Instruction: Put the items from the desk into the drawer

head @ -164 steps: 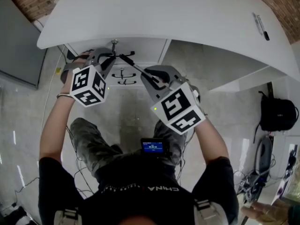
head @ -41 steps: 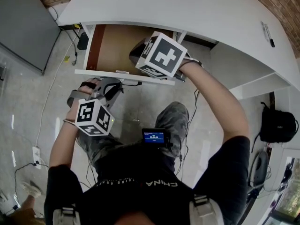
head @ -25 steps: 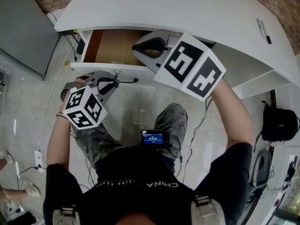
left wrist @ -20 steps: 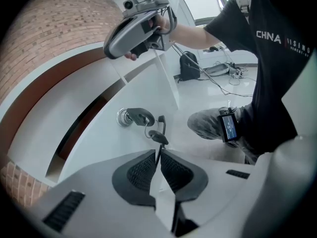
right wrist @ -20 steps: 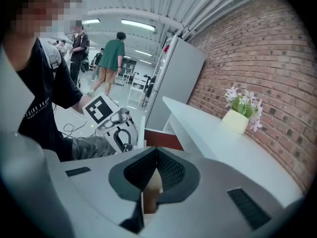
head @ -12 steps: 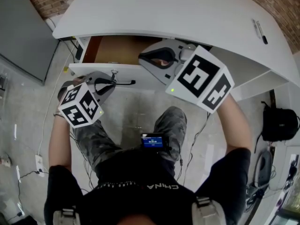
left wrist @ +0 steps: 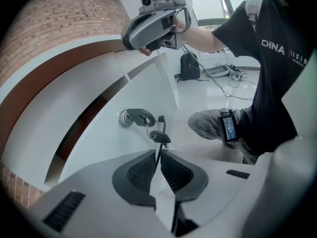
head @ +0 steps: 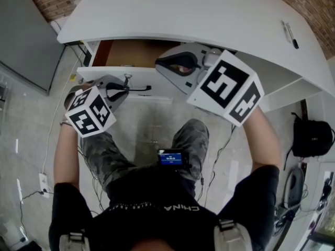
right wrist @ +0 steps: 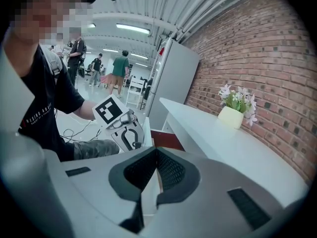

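The white desk [head: 183,9] has a drawer [head: 131,52] partly out, its brown inside bare where it shows. A key [left wrist: 134,117] sits in the lock on the drawer front [head: 152,81], with a second key [left wrist: 160,136] hanging from its ring. My left gripper [left wrist: 157,157] is at the drawer front, shut on the hanging key's blade. My right gripper [head: 161,63] hovers at the drawer's right end under the desk edge, shut and empty [right wrist: 157,168]. A dark marker [head: 289,34] lies on the desk's far right.
A pale pot of flowers [right wrist: 233,117] stands on the desk by the brick wall. A black backpack [head: 310,127] and cables lie on the floor to the right. The person's knees are below the drawer. People stand far off [right wrist: 119,66].
My right gripper has come up out of the drawer and drawn back to the right. The drawer shows less brown than before. My left gripper has stayed at the key.
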A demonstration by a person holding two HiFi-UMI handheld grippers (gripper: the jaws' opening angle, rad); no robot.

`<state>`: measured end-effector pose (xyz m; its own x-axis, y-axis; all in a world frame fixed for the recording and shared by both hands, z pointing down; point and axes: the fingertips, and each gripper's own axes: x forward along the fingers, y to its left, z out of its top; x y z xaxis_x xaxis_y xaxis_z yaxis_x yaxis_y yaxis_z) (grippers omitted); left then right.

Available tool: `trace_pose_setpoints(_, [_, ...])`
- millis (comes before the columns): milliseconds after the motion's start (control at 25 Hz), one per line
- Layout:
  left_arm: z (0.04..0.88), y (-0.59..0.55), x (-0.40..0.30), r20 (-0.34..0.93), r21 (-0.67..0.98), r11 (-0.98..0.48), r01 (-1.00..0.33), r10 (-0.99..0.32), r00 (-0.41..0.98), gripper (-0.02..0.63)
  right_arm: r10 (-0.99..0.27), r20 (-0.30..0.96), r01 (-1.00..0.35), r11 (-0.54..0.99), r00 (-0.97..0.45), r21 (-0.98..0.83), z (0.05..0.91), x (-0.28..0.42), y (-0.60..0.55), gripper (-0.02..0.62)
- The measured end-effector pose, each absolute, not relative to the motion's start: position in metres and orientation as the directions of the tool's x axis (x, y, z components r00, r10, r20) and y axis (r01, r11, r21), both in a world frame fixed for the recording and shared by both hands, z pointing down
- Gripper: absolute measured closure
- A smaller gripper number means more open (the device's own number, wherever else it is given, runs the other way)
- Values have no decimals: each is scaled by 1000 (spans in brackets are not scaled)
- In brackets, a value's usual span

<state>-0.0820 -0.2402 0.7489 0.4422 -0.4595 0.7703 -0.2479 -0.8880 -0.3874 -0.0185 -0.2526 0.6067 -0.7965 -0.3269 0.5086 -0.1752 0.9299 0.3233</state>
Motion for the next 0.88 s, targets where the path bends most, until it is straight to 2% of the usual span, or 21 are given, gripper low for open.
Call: trace_pose_setpoints(880, [749, -320, -84, 775, -368, -890, -269, -453, 440, 569, -342, 512, -245, 937, -788, 249, 639, -14, -269, 578])
